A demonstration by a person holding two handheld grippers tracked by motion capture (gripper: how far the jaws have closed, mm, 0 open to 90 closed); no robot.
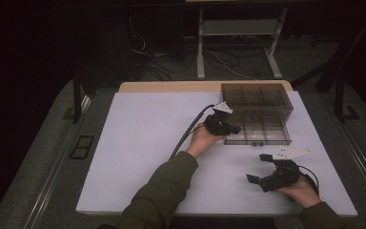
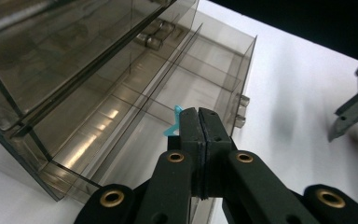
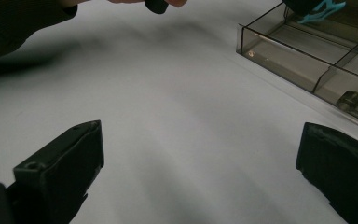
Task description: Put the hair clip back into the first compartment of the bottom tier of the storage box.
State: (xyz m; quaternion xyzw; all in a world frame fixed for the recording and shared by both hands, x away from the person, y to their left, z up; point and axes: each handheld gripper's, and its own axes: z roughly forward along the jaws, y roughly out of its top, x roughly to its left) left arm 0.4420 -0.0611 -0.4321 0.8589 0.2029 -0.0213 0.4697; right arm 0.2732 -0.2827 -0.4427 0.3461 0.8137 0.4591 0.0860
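Left gripper point(image 2: 197, 122) hangs over the pulled-out drawer point(image 2: 135, 126) of a smoky clear plastic drawer box point(image 1: 256, 102) at the far right of the bench point(image 1: 147, 143). Jaws pressed together on a small light-blue clip point(image 2: 175, 122), which sticks out at one side of the tips. It is held above the drawer's divided compartments, not yet resting in one; which compartment lies under it I cannot tell. The drawer likely stands open to take the piece.

Right gripper point(image 1: 267, 168) sits low near the front right of the bench, jaws spread wide, nothing between them. It is parked well apart from the drawer, seemingly to keep the approach free.
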